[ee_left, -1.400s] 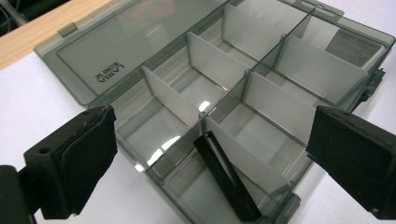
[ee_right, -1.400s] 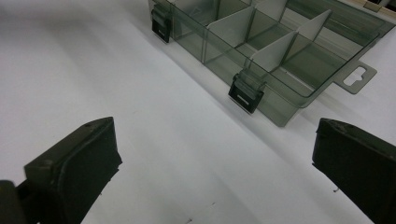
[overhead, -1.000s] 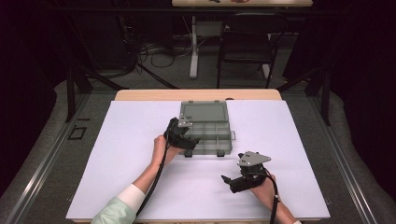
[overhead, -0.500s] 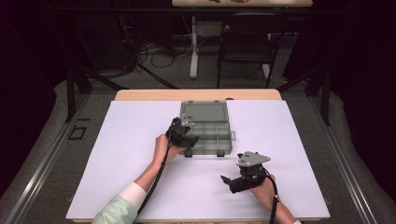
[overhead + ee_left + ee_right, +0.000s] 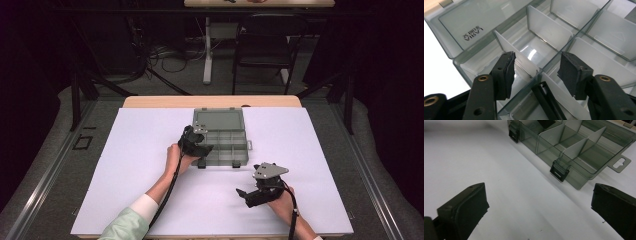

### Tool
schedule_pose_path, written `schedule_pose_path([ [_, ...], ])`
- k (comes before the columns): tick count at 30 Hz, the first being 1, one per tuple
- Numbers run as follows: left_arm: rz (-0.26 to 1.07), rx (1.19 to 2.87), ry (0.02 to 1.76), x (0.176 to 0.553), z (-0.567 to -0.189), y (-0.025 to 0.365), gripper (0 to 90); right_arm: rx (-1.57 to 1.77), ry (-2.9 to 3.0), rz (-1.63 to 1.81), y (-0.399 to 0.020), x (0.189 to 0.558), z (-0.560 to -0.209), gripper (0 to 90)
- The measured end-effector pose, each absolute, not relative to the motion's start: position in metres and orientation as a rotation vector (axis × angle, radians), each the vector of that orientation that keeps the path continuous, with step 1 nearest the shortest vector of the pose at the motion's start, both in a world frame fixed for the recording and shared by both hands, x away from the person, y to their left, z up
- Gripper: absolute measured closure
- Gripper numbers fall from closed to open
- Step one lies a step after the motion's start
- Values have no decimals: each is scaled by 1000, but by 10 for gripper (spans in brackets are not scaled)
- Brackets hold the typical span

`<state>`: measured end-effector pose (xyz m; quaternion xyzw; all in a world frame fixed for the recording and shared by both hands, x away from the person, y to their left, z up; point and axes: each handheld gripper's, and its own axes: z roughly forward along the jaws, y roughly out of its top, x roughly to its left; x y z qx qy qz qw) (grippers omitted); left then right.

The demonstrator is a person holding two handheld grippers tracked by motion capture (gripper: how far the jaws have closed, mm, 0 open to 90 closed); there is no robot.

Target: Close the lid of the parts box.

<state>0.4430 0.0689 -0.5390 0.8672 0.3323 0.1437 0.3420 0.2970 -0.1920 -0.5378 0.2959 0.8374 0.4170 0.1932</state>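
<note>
Two grippers: left gripper (image 5: 536,66), jaws closing, straddled a white divider (image 5: 520,60) in the smoky clear-plastic compartment box (image 5: 220,134), not yet clenched; right gripper (image 5: 537,202) gaped, released.

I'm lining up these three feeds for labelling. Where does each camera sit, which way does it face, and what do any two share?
High view: above the person's side, looking forward and down on the white table; both forearms, left tool and right tool show.
Left gripper view: rides the left tool, looking down into the organizer box; its jaws straddle a white divider.
Right gripper view: rides the right tool, low over the table, facing the box's latches; jaws wide apart.
Shared: all three show the organizer box.
</note>
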Motion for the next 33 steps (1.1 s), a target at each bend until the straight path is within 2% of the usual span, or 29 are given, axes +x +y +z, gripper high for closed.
schedule_pose_path([
  [18,370,2243,884,441,-541,69,507,845,2311,1164,-197,302,-532,0],
  [33,378,2240,884,439,-541,69,511,861,2274,1165,-195,328,-518,0],
])
